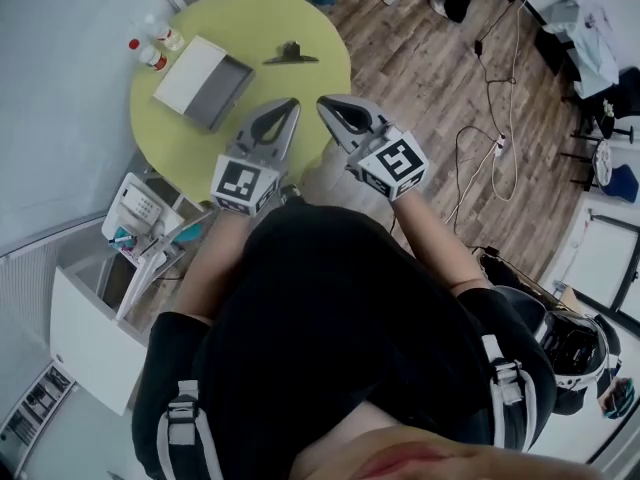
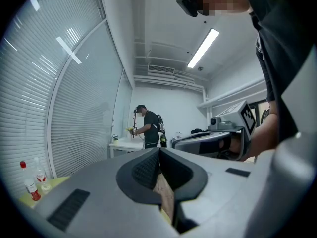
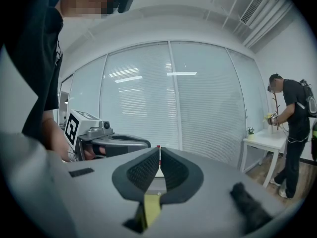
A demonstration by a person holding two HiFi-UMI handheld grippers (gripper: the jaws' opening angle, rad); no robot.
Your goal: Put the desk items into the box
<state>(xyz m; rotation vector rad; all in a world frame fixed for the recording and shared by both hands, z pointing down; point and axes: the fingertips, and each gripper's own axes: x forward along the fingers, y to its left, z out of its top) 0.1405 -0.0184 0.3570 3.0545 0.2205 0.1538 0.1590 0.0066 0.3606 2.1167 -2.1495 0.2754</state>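
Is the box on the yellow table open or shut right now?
Open. The head view looks straight into the box, showing its grey inside, and its white lid lies flat beside it.

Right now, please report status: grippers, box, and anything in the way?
Left gripper and right gripper shut, empty. Box open on table, black item lies outside it. Nothing between grippers and box.

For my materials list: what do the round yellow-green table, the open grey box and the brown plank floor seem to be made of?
Round yellow-green table: smooth, evenly coloured matte top, no grain; likely painted or laminated board. Open grey box: thin flat walls, white lid; cardboard or plastic, unclear. Brown plank floor: visible grain and seams; wood or wood-look laminate.
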